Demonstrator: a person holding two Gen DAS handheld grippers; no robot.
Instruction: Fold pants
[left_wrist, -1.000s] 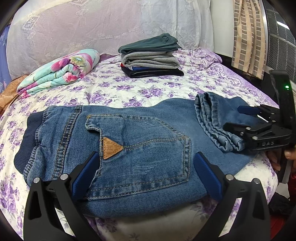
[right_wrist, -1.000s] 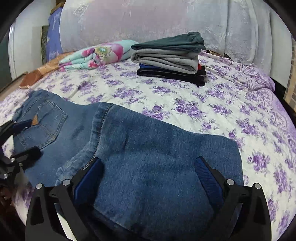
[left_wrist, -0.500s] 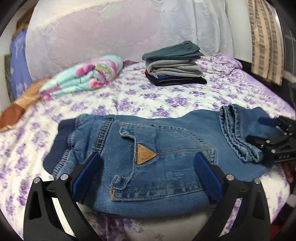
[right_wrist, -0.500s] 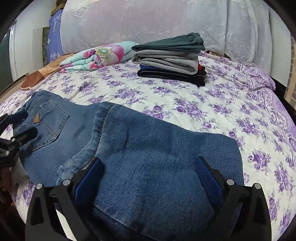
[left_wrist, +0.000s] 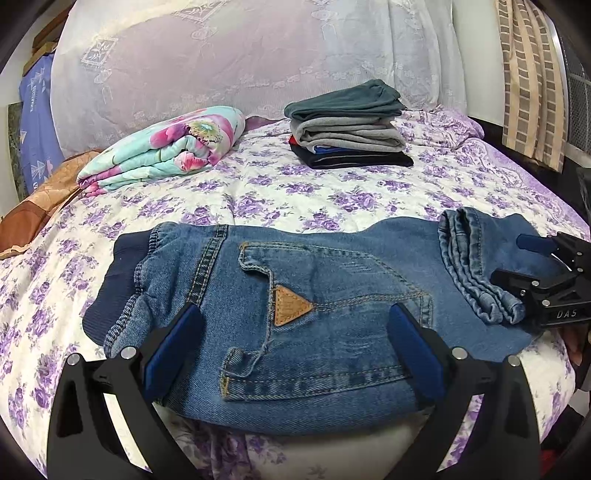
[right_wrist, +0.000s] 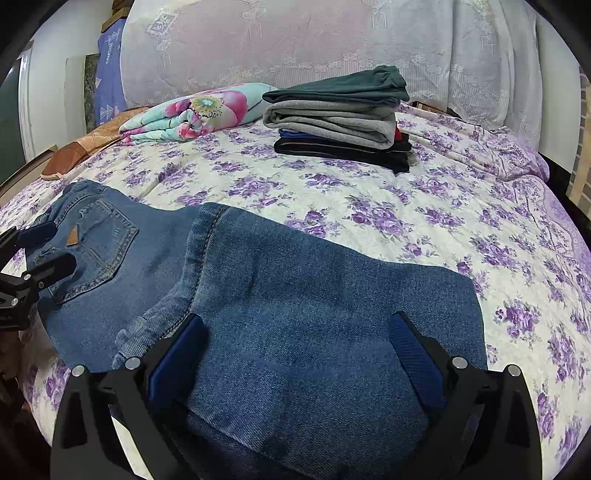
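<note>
Blue jeans (left_wrist: 332, 288) lie across the near edge of the bed, with the dark ribbed waistband (left_wrist: 110, 280) at the left and a back pocket bearing a tan triangle patch (left_wrist: 290, 306) facing up. The leg ends (left_wrist: 476, 266) are folded back over the thighs. My left gripper (left_wrist: 293, 347) is open, its blue pads straddling the pocket area just above the denim. My right gripper (right_wrist: 295, 354) is open over the folded leg panel (right_wrist: 314, 295). It also shows at the right of the left wrist view, right gripper (left_wrist: 543, 266), beside the leg hems. The left gripper (right_wrist: 33, 254) appears at the left edge.
A stack of folded clothes (left_wrist: 347, 125) sits at the back of the floral bedspread (left_wrist: 295, 192). A rolled floral blanket (left_wrist: 166, 147) lies at the back left, with a brown cushion (left_wrist: 33, 214) beside it. A lace-covered headboard (left_wrist: 240, 55) stands behind. The bed edge falls away just below the jeans.
My left gripper has shifted left toward the waistband and drawn back a little, so the pocket now sits between its fingers. The right gripper has barely moved. Both stay open.
</note>
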